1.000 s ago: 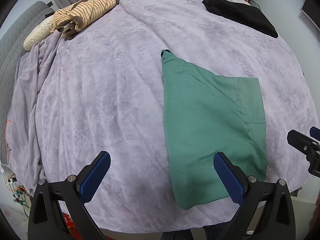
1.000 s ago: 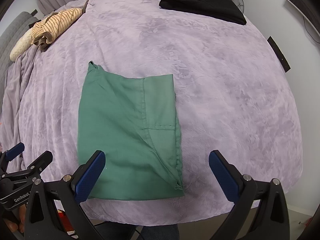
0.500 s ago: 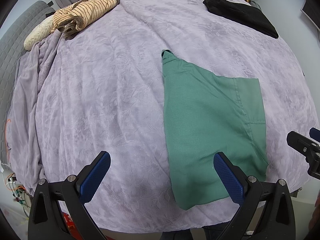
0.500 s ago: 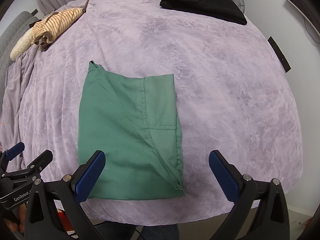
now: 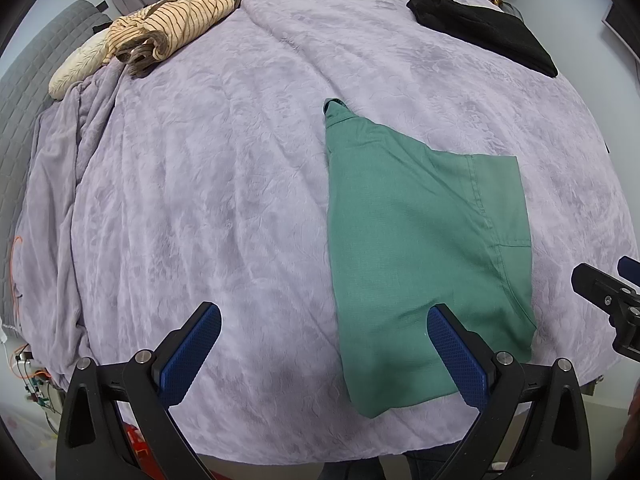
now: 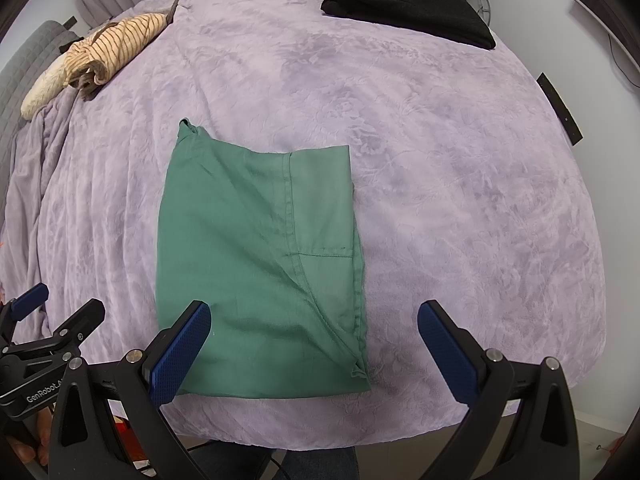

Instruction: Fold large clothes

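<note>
Green garment (image 6: 256, 256): folded to a rough rectangle, lies flat on the lilac blanket (image 6: 440, 160) near the front edge of the bed; a small collar-like tip sticks out at its far left corner
Left gripper (image 5: 324, 354): spread wide, holds nothing, hovers above the front edge; its right finger (image 5: 456, 356) is over the near part of the garment in this view
Right gripper (image 6: 314, 346): spread wide too, empty, its left finger (image 6: 180, 352) over the near left corner of the garment
Black garment (image 6: 408, 18): folded, at the far right of the bed, well apart
Striped garment (image 6: 116, 46): crumpled, at the far left, beside a cream cloth (image 6: 44, 90)
</note>
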The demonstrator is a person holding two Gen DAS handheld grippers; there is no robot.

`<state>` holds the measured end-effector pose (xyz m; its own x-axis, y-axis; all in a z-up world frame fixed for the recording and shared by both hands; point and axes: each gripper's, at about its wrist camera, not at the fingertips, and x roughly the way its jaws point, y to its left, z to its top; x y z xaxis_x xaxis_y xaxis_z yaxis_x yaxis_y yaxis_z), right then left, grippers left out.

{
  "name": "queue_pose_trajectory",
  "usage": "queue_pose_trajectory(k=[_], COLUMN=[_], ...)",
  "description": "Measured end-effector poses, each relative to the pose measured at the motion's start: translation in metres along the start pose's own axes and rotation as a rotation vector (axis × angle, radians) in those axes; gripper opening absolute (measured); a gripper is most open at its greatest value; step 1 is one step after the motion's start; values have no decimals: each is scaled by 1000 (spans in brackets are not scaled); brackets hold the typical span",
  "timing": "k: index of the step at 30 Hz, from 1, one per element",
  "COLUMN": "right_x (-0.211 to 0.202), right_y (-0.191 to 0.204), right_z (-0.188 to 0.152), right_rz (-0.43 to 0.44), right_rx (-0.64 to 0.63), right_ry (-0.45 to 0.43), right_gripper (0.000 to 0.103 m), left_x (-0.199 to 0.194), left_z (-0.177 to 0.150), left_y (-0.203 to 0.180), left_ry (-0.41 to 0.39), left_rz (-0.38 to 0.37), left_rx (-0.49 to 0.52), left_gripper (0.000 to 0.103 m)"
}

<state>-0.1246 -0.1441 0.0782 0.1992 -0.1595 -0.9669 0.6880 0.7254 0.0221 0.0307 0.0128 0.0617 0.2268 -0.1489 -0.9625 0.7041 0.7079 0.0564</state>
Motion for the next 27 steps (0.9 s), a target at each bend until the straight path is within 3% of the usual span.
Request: queue_pose_trajectory(k=[27], right_x=[2], right_y=[5], right_z=[-6], right_rz=[3], right_rx=[-4], right_ry=[6], right_gripper=[103], left_x=[0], left_z=[-4], left_y=[5], left_ry=[0], left_rz=[26], left_rx=[-2], left_gripper=[103])
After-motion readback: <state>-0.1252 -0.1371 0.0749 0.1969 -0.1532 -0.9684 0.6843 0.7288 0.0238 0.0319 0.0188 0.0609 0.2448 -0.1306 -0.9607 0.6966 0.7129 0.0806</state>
